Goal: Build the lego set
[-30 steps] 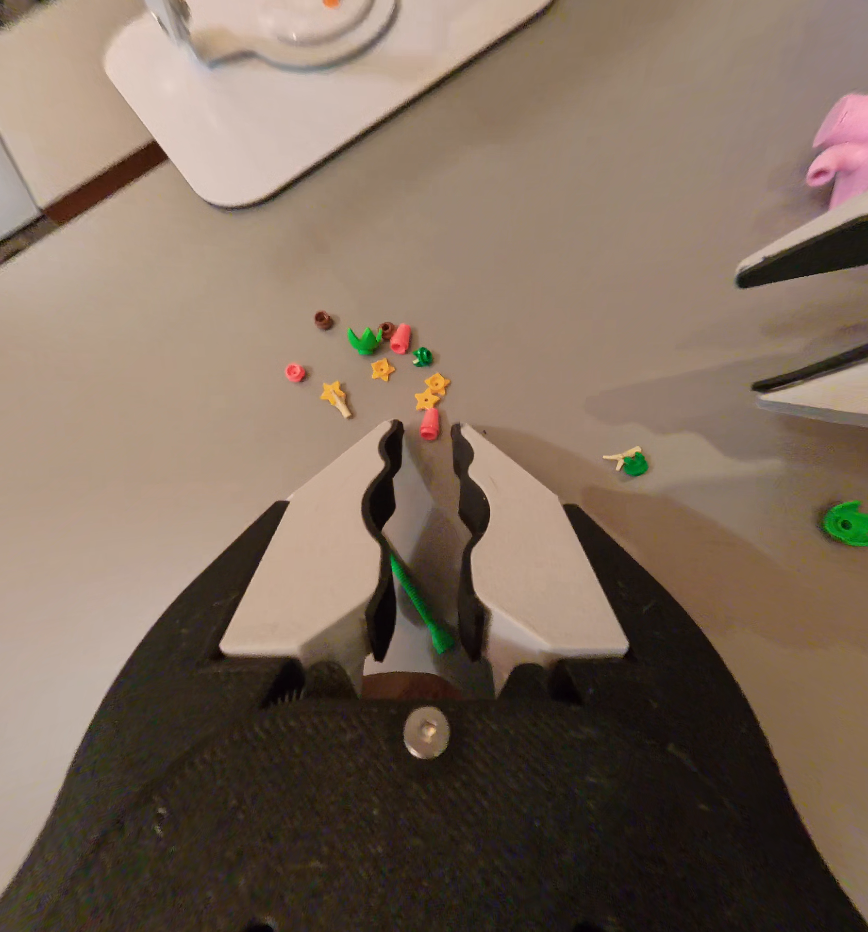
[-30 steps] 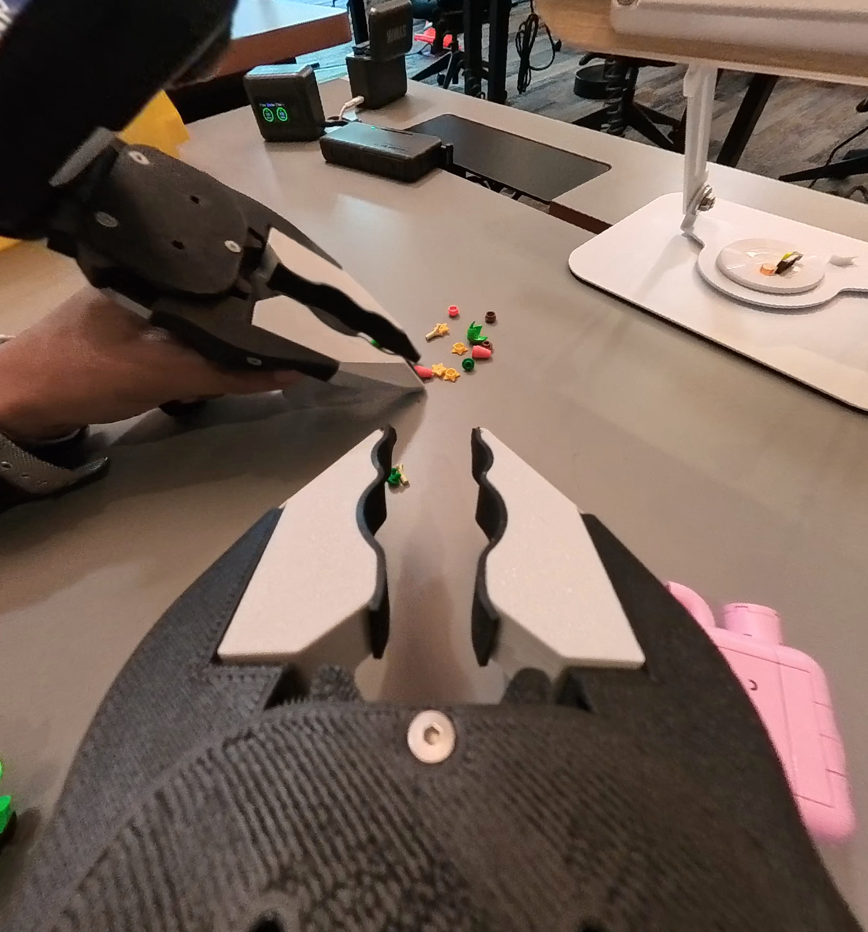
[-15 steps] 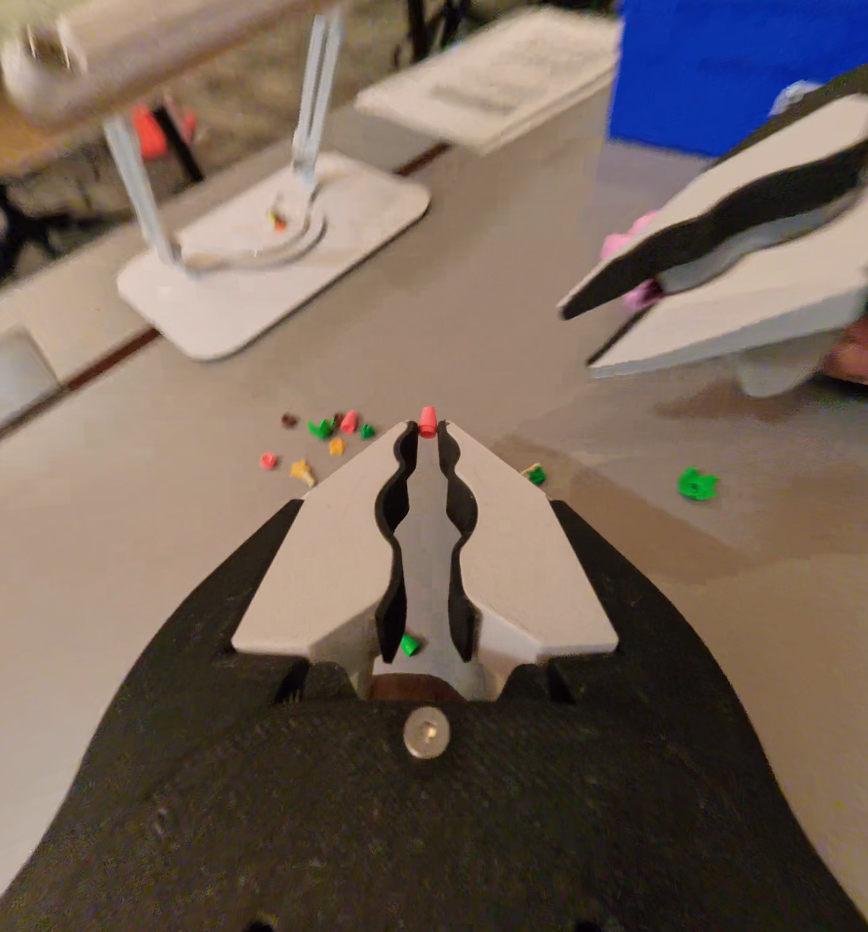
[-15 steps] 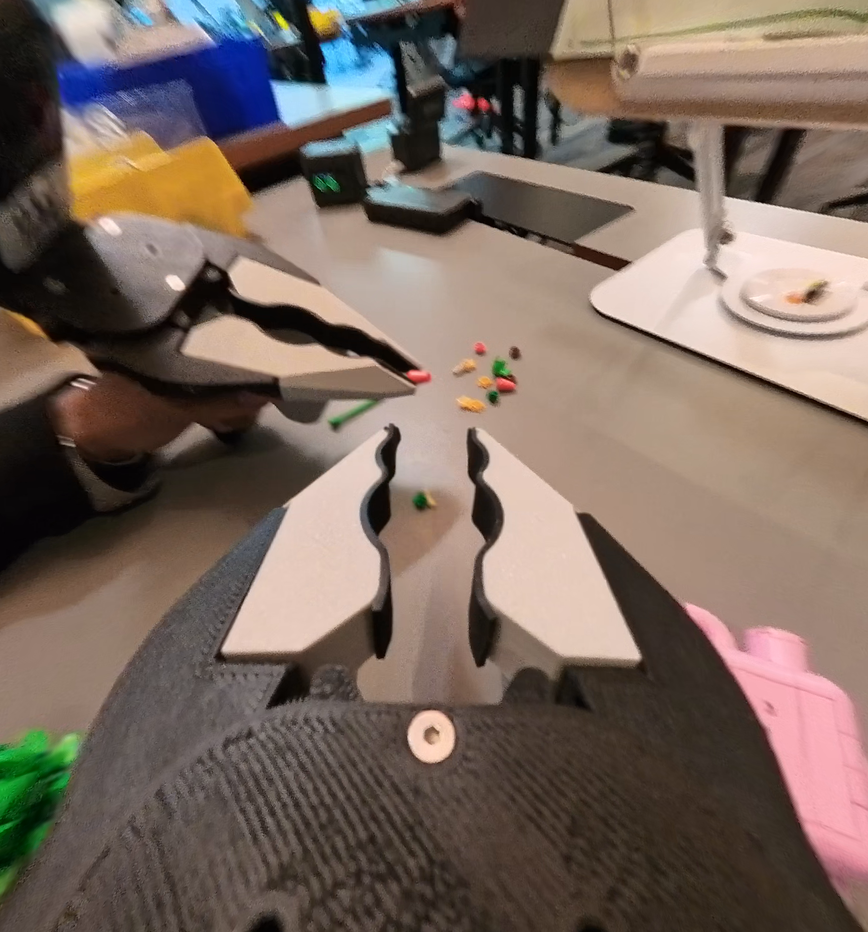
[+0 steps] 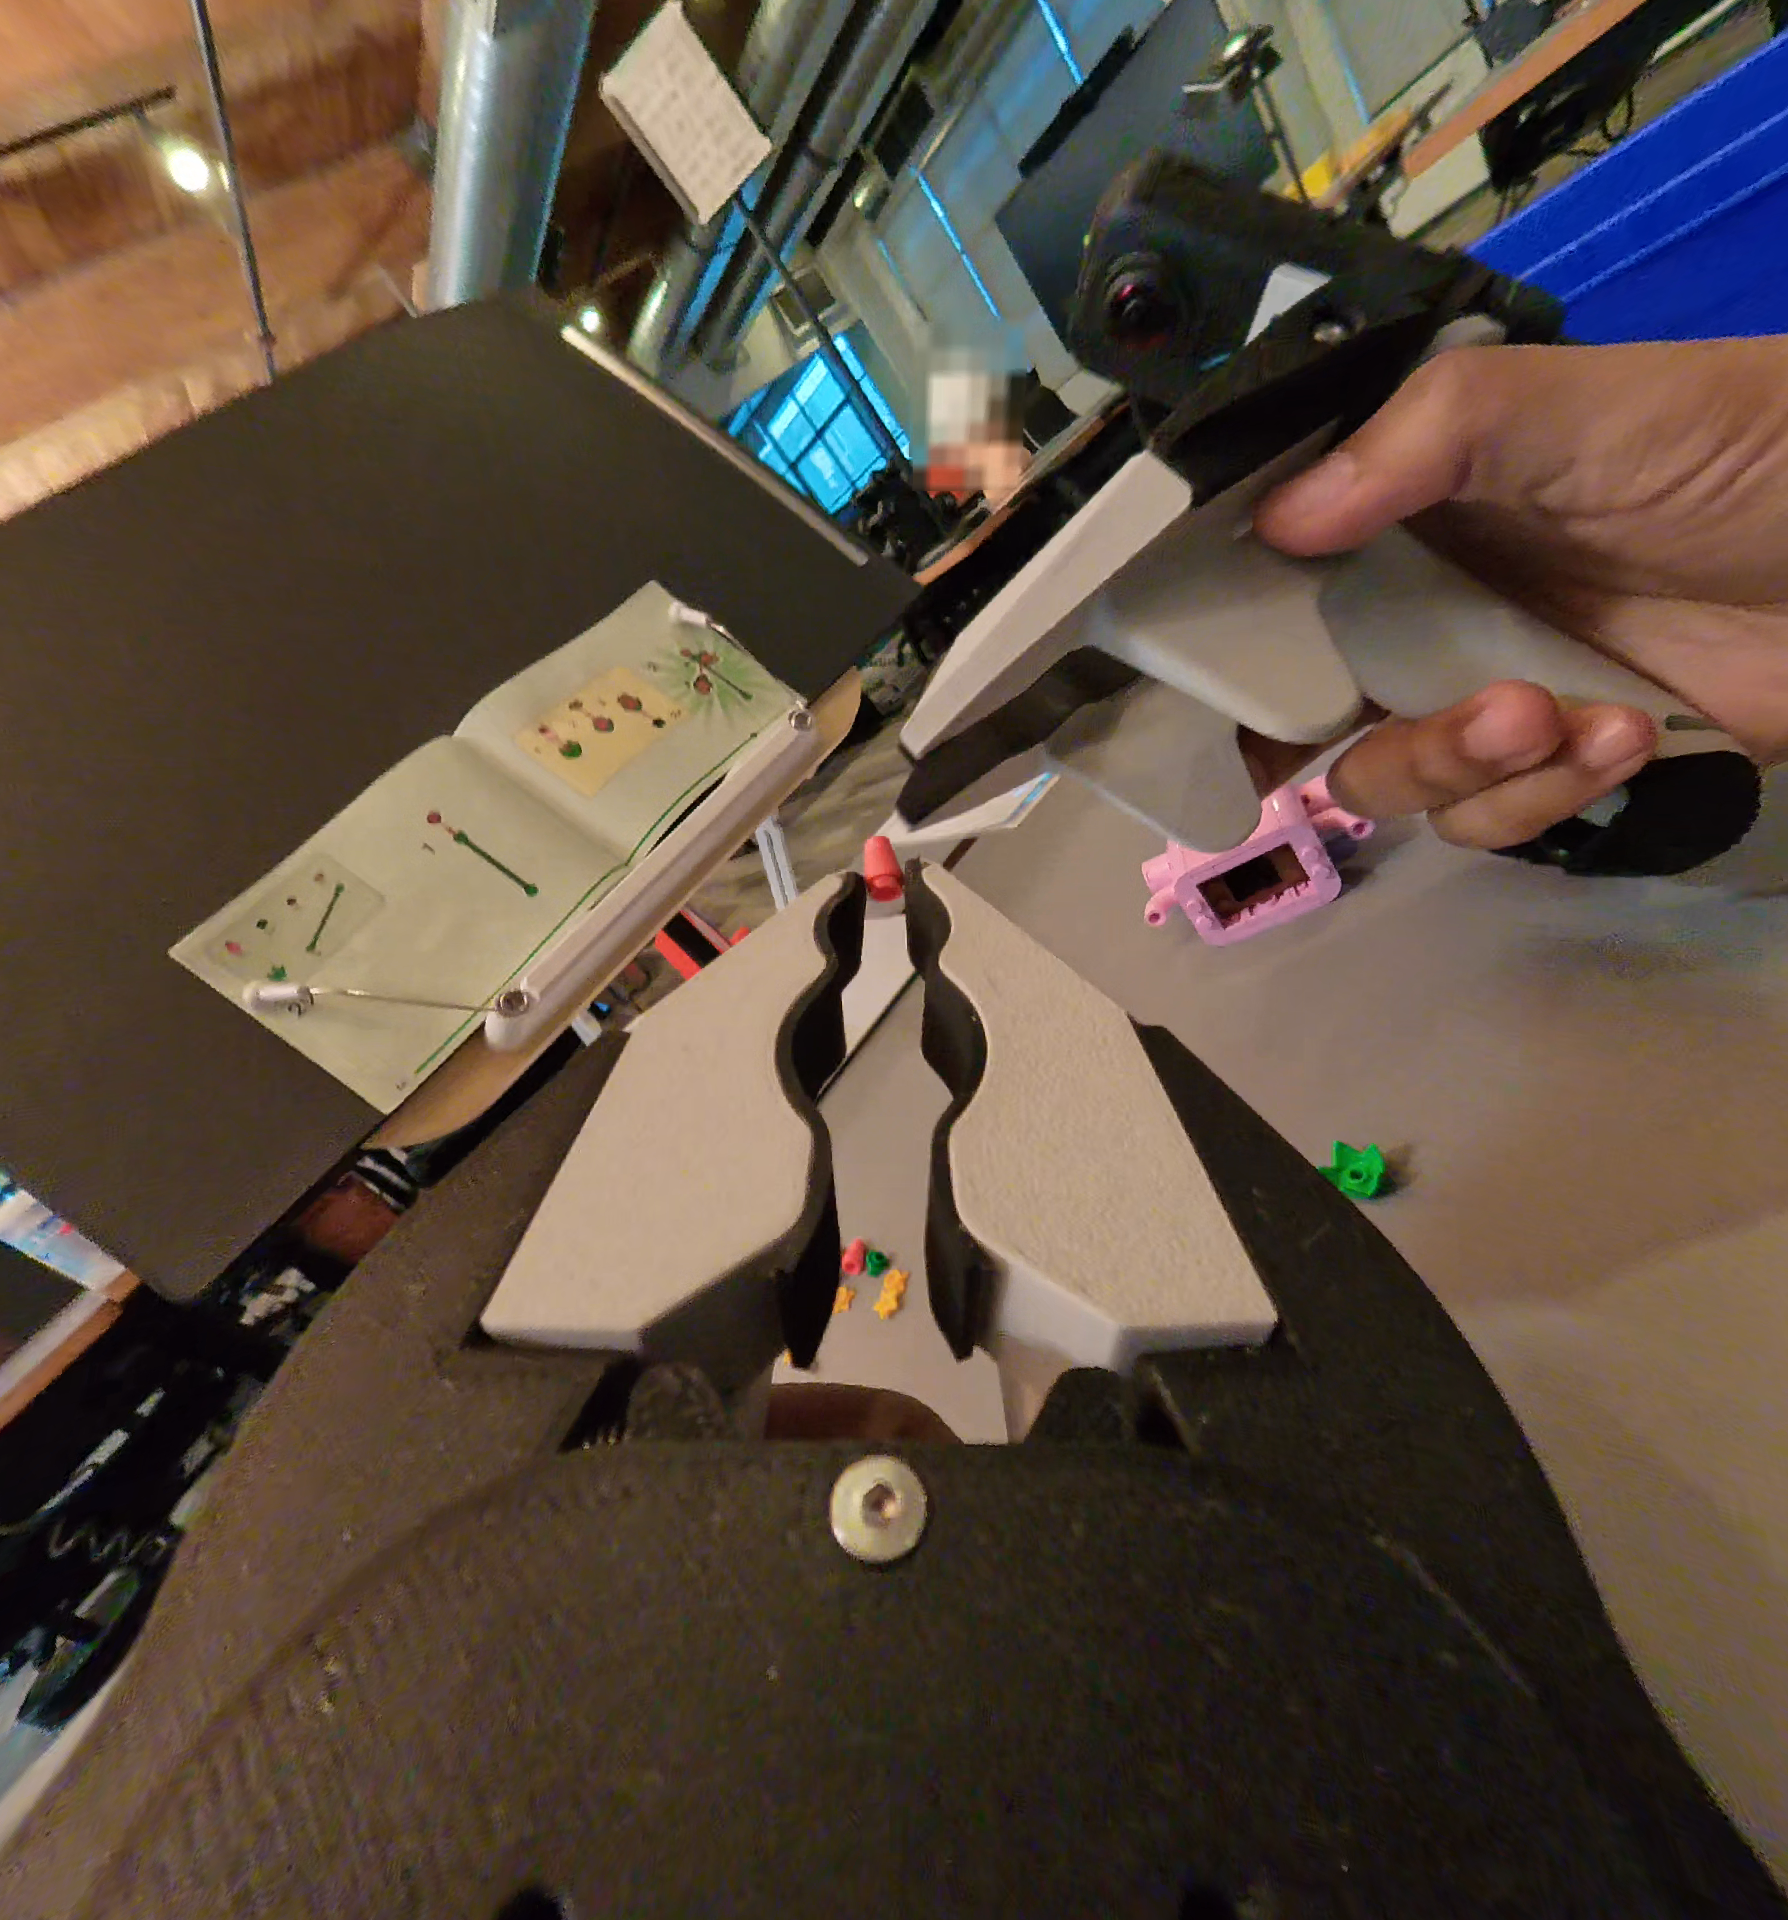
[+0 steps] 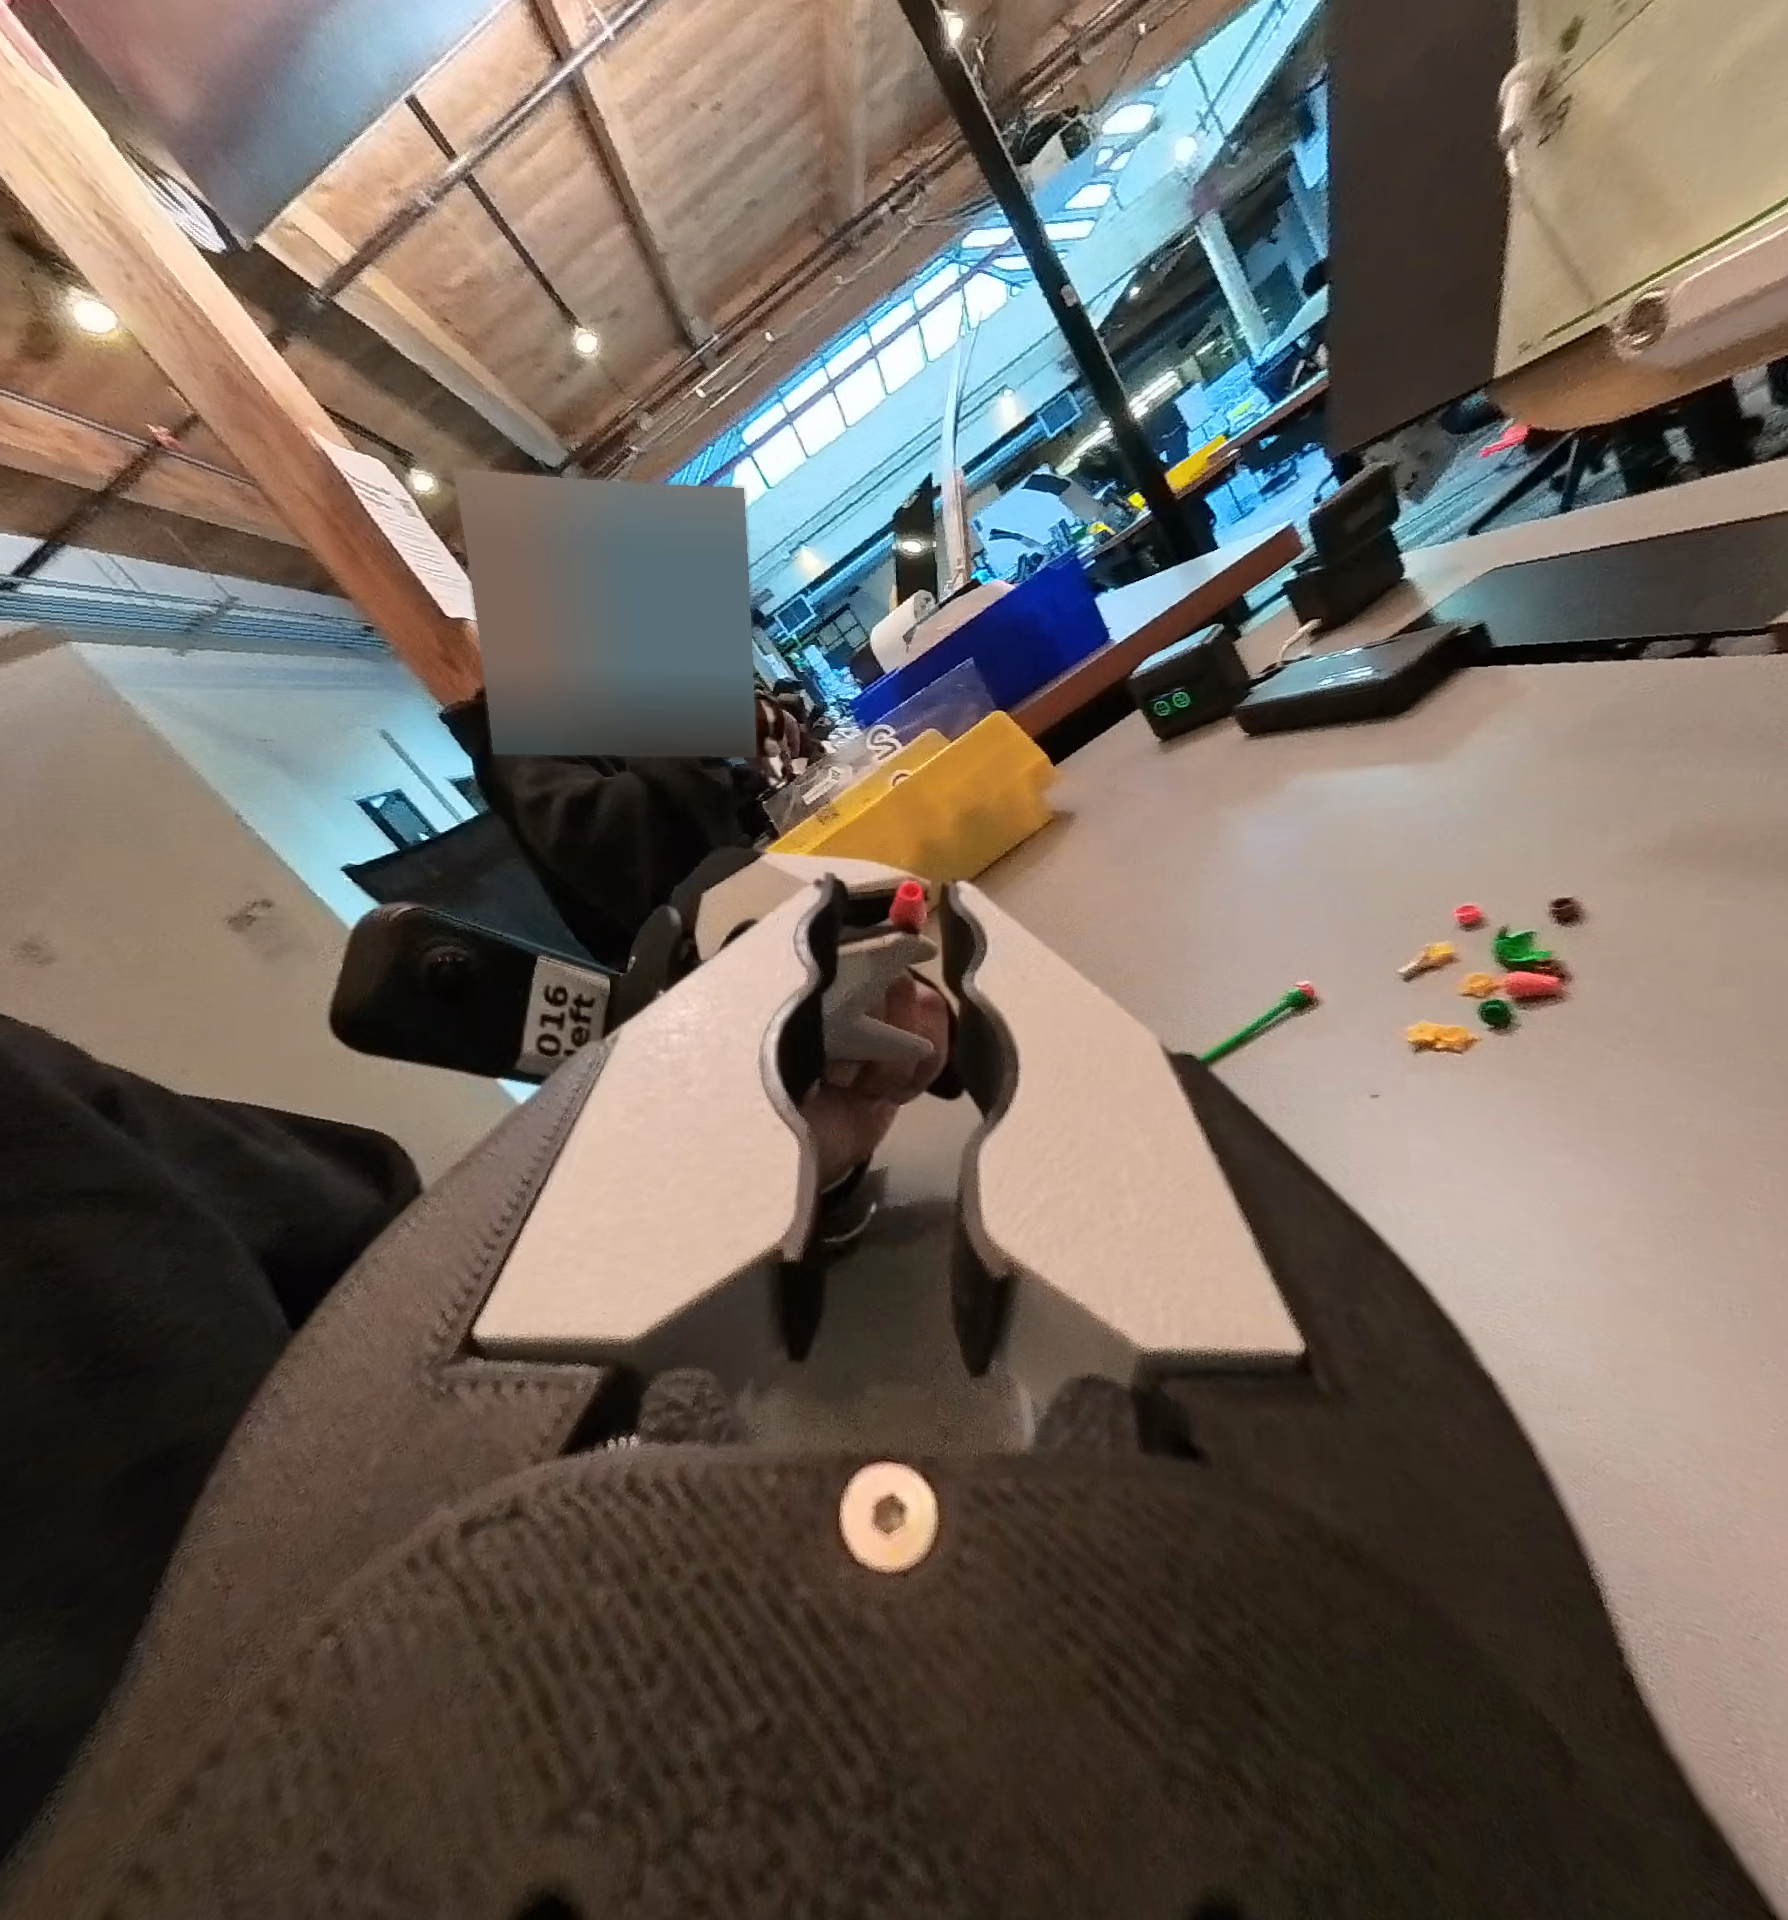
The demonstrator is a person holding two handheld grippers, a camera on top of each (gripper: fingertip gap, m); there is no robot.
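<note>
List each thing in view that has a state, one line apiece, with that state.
left gripper: shut on red cone piece, raised off the table.
right gripper: open, holding nothing.
green stem: lying flat on table.
pink frame piece: resting on table.
instruction booklet: open, clipped on stand.

Each gripper is showing the same build. The left gripper (image 5: pixel 882 883) is wearing a coarse black body with ribbed print lines, a silver hex screw (image 5: pixel 877 1508) at its centre, and two pale grey wedge fingers (image 5: pixel 692 1132) lined with wavy black pads. The right gripper (image 6: pixel 885 902) is matching it, screw (image 6: pixel 888 1516) included. A dark sleeve (image 6: pixel 111 1226) is covering the person's arm. The right gripper's pale grey handle (image 5: pixel 1274 634) is carrying a black camera (image 5: pixel 1150 286).
</note>
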